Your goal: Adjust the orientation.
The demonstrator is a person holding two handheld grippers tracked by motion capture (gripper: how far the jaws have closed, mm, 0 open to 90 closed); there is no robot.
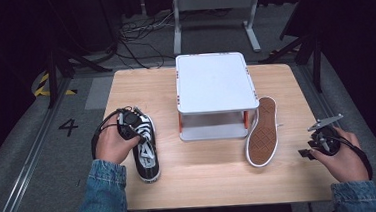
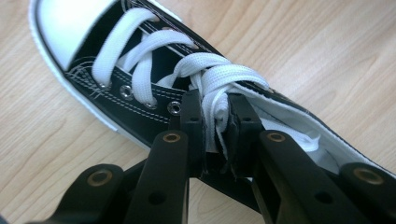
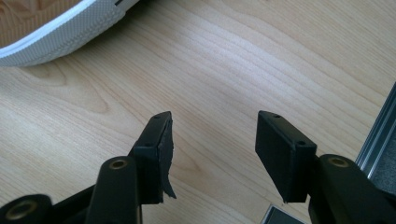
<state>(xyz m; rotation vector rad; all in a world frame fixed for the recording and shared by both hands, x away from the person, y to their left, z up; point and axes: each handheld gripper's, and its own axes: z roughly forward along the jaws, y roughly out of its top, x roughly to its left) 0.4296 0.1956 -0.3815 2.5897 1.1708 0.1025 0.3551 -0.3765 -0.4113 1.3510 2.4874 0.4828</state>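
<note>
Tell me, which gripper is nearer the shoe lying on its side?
Right. The right gripper hovers open just beside the tipped shoe; the left gripper is across the table, clamped on the upright shoe.

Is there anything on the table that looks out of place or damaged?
Yes. The right-hand shoe lies tipped on its side beside the white stand, its tan sole facing up, while the black shoe stands upright. Also, the pad on one finger of the right gripper looks torn, with a ragged edge.
</note>
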